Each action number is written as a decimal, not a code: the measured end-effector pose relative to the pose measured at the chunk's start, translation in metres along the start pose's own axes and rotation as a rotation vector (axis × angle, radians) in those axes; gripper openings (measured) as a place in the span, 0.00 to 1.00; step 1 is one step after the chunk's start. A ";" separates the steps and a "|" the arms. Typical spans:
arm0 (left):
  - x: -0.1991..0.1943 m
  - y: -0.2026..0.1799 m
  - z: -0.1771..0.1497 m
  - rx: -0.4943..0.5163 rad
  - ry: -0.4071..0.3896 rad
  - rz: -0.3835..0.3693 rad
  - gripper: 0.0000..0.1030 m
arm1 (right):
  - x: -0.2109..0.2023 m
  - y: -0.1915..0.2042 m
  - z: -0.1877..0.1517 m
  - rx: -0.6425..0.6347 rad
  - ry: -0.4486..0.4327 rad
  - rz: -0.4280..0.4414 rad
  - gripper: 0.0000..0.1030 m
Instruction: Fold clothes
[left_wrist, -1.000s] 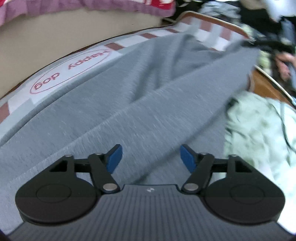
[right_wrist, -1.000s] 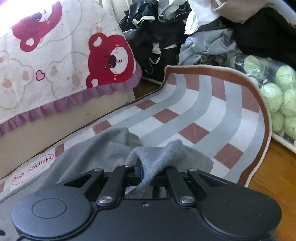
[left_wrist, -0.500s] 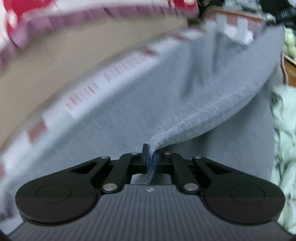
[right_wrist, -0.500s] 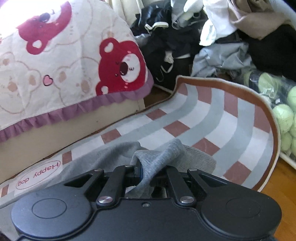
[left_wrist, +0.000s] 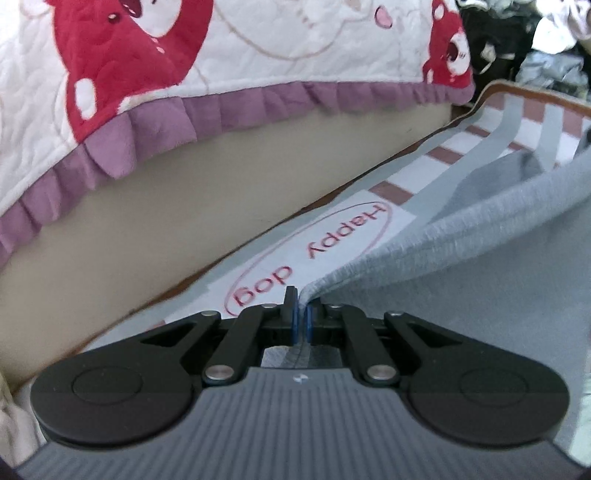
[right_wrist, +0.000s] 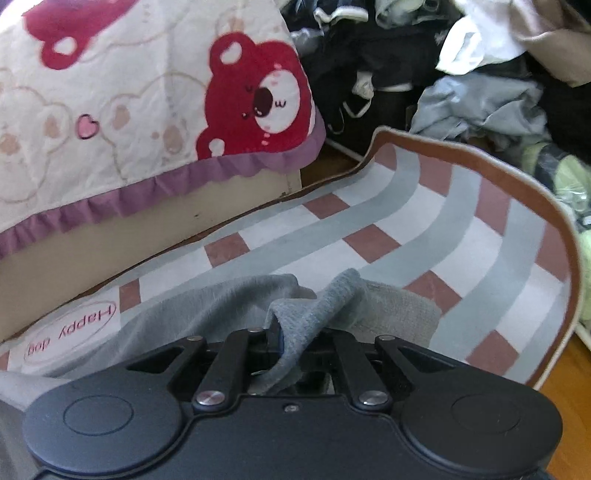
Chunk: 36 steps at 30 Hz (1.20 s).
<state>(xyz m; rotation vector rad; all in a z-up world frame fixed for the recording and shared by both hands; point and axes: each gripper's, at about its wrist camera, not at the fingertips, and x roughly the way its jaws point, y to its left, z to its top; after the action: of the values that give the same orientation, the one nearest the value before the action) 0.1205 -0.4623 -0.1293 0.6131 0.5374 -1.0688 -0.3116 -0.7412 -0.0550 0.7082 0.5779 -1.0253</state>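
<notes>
The left gripper (left_wrist: 300, 320) is clamped on the hem of a grey garment (left_wrist: 461, 266), its blue pads (left_wrist: 294, 321) nearly together with only the thin fabric edge between them. From that pinch the hem runs up and to the right as a taut line, so the garment's long axis stretches away toward the far right corner of the striped rug (left_wrist: 454, 173). The cloth hangs lifted above the rug just beside the "Happy dog" label (left_wrist: 314, 254), which sits near the rug's left edge.

The right gripper (right_wrist: 295, 345) is likewise closed tight on a bunched corner of the same grey garment (right_wrist: 207, 306), a fold of fabric poking up between its fingers. Behind it the rest of the garment lies rumpled on the striped rug (right_wrist: 480, 236), spreading leftward toward the label (right_wrist: 70, 332).

A bear-print quilt (right_wrist: 140, 99) with a purple ruffle hangs beyond the rug's left edge, and a clothes pile (right_wrist: 461, 81) lies past its far edge.
</notes>
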 end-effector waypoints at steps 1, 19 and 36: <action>0.005 0.002 -0.002 -0.012 0.013 0.010 0.10 | 0.008 0.001 0.008 0.025 0.028 0.008 0.22; 0.043 0.041 -0.021 -0.246 0.141 0.145 0.39 | 0.016 -0.095 -0.081 0.452 0.077 0.082 0.54; 0.004 -0.091 -0.021 -0.173 0.071 -0.328 0.59 | 0.101 -0.104 -0.139 0.885 -0.103 0.363 0.48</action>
<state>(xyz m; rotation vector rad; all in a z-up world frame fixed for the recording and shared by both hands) 0.0361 -0.4826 -0.1650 0.4195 0.8031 -1.2956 -0.3783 -0.7278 -0.2438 1.4627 -0.1374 -0.9445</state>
